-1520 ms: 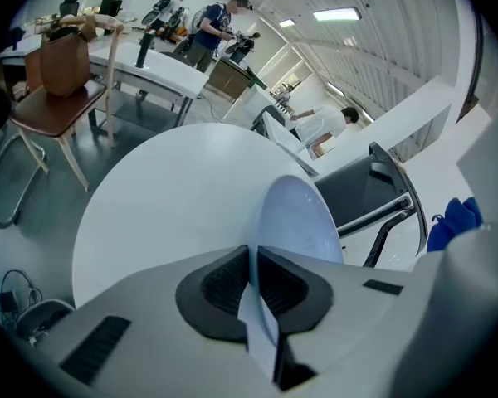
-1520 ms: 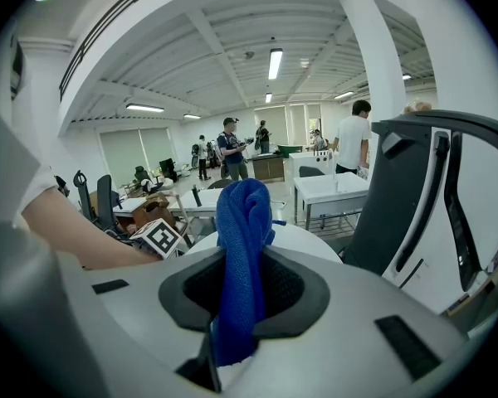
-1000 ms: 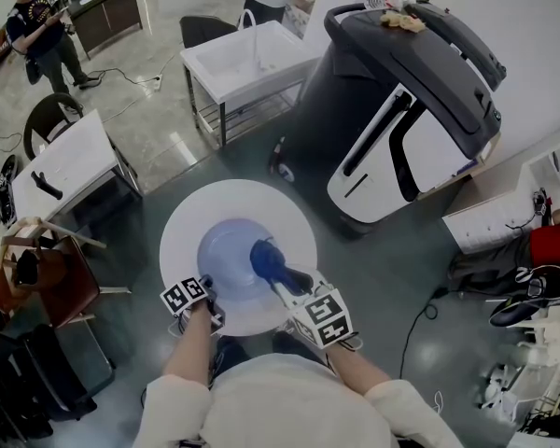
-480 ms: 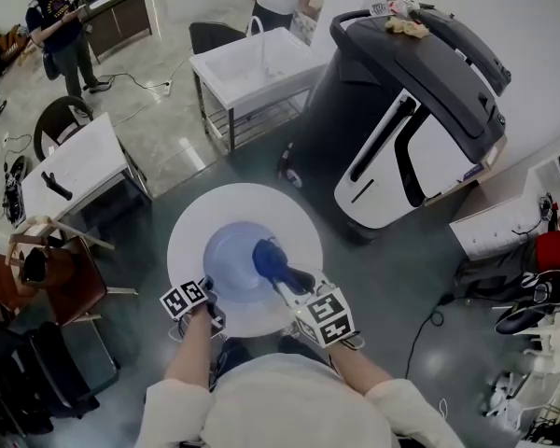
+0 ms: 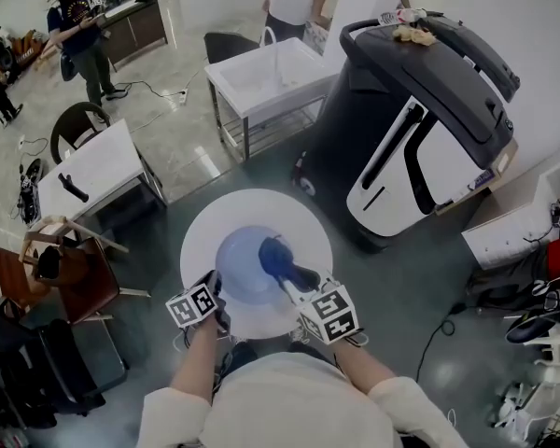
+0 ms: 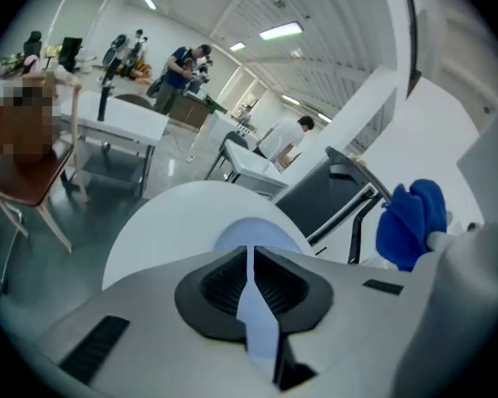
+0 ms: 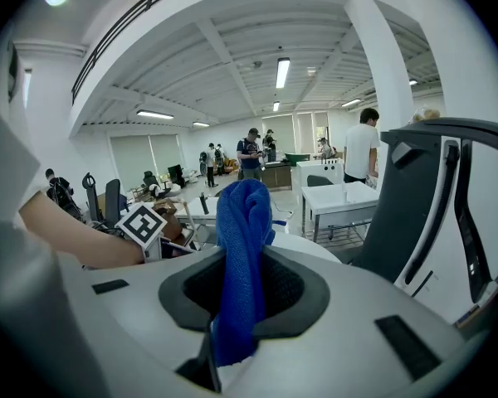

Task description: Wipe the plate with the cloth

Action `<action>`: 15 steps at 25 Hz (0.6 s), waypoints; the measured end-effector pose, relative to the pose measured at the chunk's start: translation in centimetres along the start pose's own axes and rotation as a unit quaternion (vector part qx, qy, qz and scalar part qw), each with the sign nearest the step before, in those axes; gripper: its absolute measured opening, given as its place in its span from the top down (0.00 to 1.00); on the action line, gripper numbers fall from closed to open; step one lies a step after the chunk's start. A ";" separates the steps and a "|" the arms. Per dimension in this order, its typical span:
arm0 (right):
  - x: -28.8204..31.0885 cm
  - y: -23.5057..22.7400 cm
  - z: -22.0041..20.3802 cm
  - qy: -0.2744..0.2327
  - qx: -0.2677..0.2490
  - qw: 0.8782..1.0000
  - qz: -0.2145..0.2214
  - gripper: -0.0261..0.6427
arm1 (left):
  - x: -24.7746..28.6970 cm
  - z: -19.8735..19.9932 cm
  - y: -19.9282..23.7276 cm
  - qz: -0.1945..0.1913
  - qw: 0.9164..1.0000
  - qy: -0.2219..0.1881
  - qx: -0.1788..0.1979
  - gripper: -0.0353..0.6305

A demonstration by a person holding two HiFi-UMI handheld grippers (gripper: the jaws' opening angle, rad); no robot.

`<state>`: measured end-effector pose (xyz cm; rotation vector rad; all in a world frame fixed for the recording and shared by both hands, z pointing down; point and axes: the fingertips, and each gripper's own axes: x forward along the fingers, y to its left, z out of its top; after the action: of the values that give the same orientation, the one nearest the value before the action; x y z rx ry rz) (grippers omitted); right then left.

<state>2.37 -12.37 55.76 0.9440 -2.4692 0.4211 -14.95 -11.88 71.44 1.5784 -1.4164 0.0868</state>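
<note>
A pale blue plate point(image 5: 245, 267) is over the round white table point(image 5: 303, 217). My left gripper point(image 5: 217, 294) is shut on the plate's near-left rim. A sliver of the plate point(image 6: 255, 315) shows between the left gripper point(image 6: 251, 282) jaws. A blue cloth point(image 5: 276, 255) is bunched in my right gripper point(image 5: 292, 276), which is shut on it and reaches over the plate's right side. In the right gripper view the cloth point(image 7: 241, 247) sticks up out of the right gripper point(image 7: 241, 284). Whether the cloth touches the plate I cannot tell.
A big dark grey and white machine point(image 5: 420, 129) stands just behind the table on the right. A white sink stand point(image 5: 271, 77), a white desk point(image 5: 89, 171) and a brown chair point(image 5: 61, 278) lie to the left. People point(image 5: 82, 26) stand far back. Cables point(image 5: 448, 320) trail on the floor.
My left gripper has risen with the plate's rim in it, and the plate looks slightly larger and nearer. The right gripper with the cloth has stayed over the plate.
</note>
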 end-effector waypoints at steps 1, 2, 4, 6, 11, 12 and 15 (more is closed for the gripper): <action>0.0 0.1 0.1 -0.002 0.000 1.000 0.002 0.82 | -0.5 0.6 -1.0 -0.012 1.000 -0.009 0.018 0.88; 0.1 0.2 0.2 -0.003 0.000 1.000 0.003 0.83 | -0.9 1.2 -2.0 -0.024 0.999 -0.019 0.033 0.88; 0.2 0.3 0.3 -0.005 -0.001 1.000 0.005 0.82 | -2.0 2.4 -4.0 -0.047 0.996 -0.040 0.061 0.88; 0.3 0.4 0.3 -0.008 -0.001 1.000 0.005 0.82 | -3.2 3.5 -6.0 -0.069 0.992 -0.061 0.091 0.88; 0.5 0.7 0.7 -0.016 -0.001 1.000 0.008 0.82 | -6.2 5.4 -10.2 -0.106 0.976 -0.096 0.167 0.89; 0.5 0.8 0.8 -0.017 -0.002 1.000 0.009 0.83 | -6.7 5.6 -10.8 -0.109 0.973 -0.100 0.180 0.89; 0.3 0.8 1.1 -0.023 -0.001 1.000 0.010 0.82 | -8.0 5.7 -12.5 -0.112 0.964 -0.101 0.218 0.89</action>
<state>1.25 -12.41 54.88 0.9394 -2.5213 0.4081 -10.58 -11.86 56.12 2.1547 -1.4263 0.1119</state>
